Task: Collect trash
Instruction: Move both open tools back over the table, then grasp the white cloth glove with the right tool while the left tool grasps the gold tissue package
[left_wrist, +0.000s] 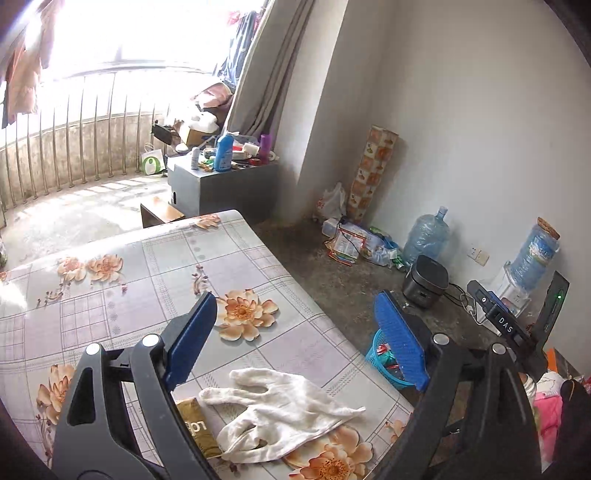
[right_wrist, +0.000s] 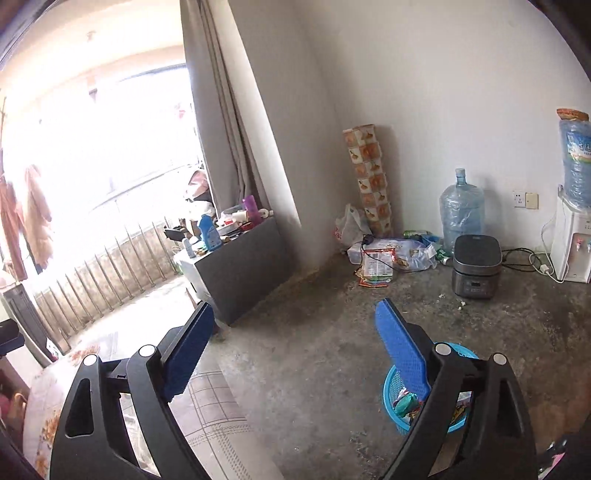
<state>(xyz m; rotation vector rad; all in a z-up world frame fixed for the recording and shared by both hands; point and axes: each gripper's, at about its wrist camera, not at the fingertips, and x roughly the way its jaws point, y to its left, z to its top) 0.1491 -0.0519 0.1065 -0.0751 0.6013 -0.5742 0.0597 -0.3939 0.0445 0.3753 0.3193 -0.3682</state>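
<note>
My left gripper (left_wrist: 295, 314) is open and empty above the flowered table (left_wrist: 155, 258). Below it on the table lie white cloth gloves (left_wrist: 280, 417) and a small brown-gold packet (left_wrist: 195, 424), partly under my left finger. A blue trash basket (left_wrist: 380, 354) holding several wrappers stands on the floor past the table's right edge, half hidden by my right finger. My right gripper (right_wrist: 295, 321) is open and empty over the floor beside the table corner (right_wrist: 207, 402). The basket (right_wrist: 395, 398) sits low right there, behind my right finger.
A rice cooker (right_wrist: 476, 266), water jugs (right_wrist: 461, 210) and a dispenser (right_wrist: 569, 240) line the wall. Bags and packets (right_wrist: 384, 258) litter the corner. A grey cabinet (right_wrist: 240, 266) with bottles stands by the balcony. The right gripper's body (left_wrist: 513, 321) shows at the left view's right.
</note>
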